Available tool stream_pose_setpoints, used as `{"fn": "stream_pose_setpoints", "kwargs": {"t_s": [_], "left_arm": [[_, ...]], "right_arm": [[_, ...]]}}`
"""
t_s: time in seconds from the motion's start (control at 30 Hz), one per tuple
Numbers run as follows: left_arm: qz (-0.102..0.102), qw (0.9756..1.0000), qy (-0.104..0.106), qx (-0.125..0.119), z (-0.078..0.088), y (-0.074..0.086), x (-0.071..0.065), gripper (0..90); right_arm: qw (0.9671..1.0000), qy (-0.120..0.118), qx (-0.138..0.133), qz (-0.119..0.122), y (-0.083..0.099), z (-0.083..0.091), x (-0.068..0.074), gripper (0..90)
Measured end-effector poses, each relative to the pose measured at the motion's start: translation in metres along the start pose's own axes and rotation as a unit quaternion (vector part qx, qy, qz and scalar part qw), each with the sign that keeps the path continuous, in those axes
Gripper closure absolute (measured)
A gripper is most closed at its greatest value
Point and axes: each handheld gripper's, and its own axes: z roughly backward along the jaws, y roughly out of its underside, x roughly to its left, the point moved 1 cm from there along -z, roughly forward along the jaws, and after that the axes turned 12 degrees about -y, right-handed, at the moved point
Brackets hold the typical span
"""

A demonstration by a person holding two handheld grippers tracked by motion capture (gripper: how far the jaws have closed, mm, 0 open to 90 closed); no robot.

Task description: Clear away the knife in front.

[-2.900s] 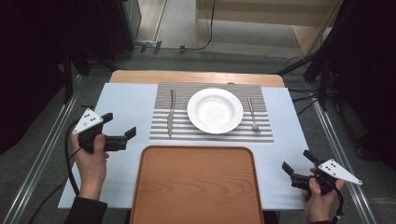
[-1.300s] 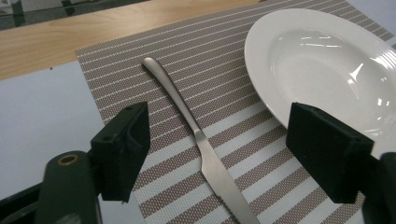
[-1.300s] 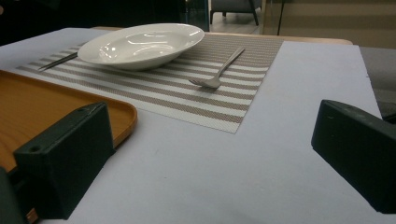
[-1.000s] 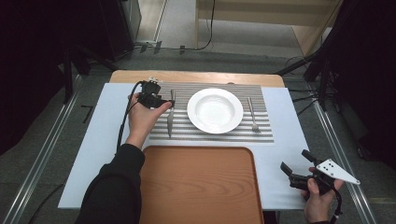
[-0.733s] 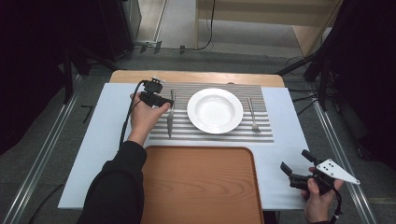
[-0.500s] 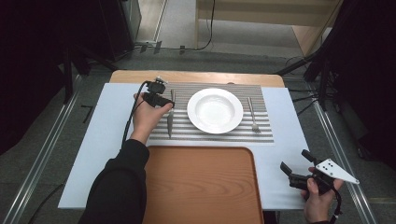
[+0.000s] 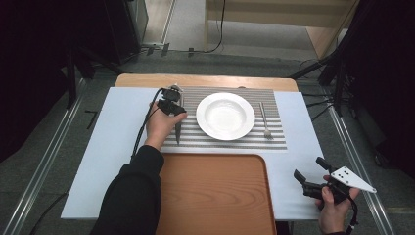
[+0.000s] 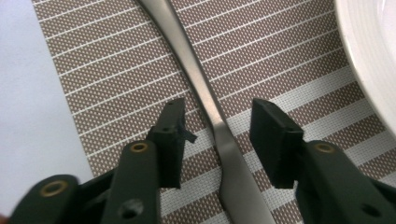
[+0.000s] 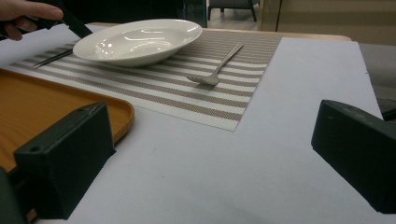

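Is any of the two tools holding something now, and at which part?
Nothing is held. The left tool is open astride the silver metal knife, not gripping; the right tool is open and empty.

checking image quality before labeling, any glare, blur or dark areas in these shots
High view: surroundings nearly black, table evenly lit. Left gripper view: placemat weave sharp, knife shows a soft sheen, left claw slightly soft. Right gripper view: plate carries bright reflections, right claw blurred up close.
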Motion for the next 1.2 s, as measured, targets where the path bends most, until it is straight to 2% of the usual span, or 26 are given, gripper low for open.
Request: {"fn": "stream_pose_setpoints", "kwargs": {"t_s": [0.2, 0.3, 0.37, 0.57, 0.77, 0.83, 0.9, 0.97, 1.2], "left_arm": [[-0.002, 0.9999, -0.01, 0.0, -0.0037, 0.0004, -0.0025, 60.5], [-0.011, 0.9998, -0.016, -0.002, -0.0036, 0.0012, -0.0038, 61.2], [-0.004, 0.9998, -0.019, 0.0, -0.0037, 0.0008, -0.0045, 61.0], [0.002, 0.9993, -0.035, 0.013, -0.0032, -0.0012, -0.0082, 60.0], [0.007, 0.9992, -0.037, 0.016, -0.0027, -0.0014, -0.0088, 61.5], [0.008, 0.9994, -0.028, 0.019, -0.0014, -0.0012, -0.0074, 74.8], [0.005, 0.9994, -0.027, 0.019, -0.0013, -0.0006, -0.0066, 78.4], [0.0, 0.9995, -0.028, 0.015, -0.0013, 0.0003, -0.0067, 79.3], [0.013, 0.9996, -0.021, 0.016, -0.0018, 0.0009, -0.0043, 78.8]], "right_arm": [[1.0, 0.001, 0.0, 0.0, 0.0, -0.0002, 0.0, 0.0], [1.0, 0.002, 0.001, 0.0, 0.0, -0.0004, 0.0001, 0.0], [1.0, 0.002, 0.002, 0.001, 0.0, -0.0007, 0.0001, 0.0], [1.0, 0.005, 0.002, -0.001, 0.0, -0.001, 0.0003, 0.0], [1.0, 0.007, 0.004, -0.002, 0.0001, -0.0015, 0.0001, 0.0], [1.0, 0.008, 0.005, -0.003, 0.0, -0.0016, 0.0001, 0.0], [0.9999, 0.008, 0.005, -0.004, 0.0, -0.0017, 0.0, 0.0], [0.9999, 0.008, 0.005, -0.004, 0.0, -0.0017, 0.0, 0.0], [0.9999, 0.009, 0.006, -0.004, -0.0002, -0.0021, -0.0003, 0.0]]}}
